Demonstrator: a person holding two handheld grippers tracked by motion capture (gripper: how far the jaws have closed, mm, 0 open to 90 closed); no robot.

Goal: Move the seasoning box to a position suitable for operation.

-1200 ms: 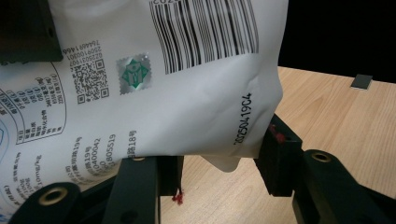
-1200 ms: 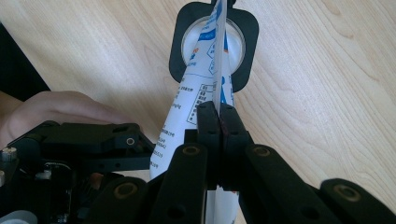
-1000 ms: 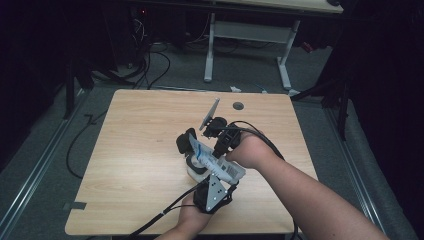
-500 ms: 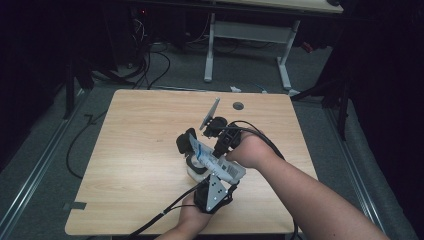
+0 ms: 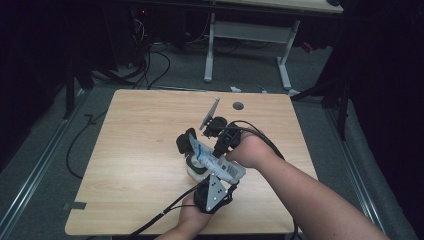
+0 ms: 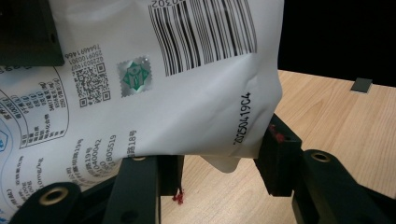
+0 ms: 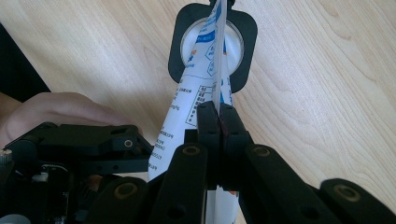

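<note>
Pouch (image 7: pixel 205 88) clamped in right tool (image 7: pixel 218 122), its corner between left tool's (image 6: pixel 219 163) parted jaws.

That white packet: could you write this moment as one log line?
right gripper: shut on packet | left gripper: jaws either side of packet's corner, grip unclear | packet above table

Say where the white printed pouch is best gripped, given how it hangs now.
On its flat sealed edge, from the side, jaws across the thin seam. The right hand-held gripper already pinches the white printed pouch edge-on that way; the left hand-held gripper straddles the loose lower corner, a poorer hold.
</note>
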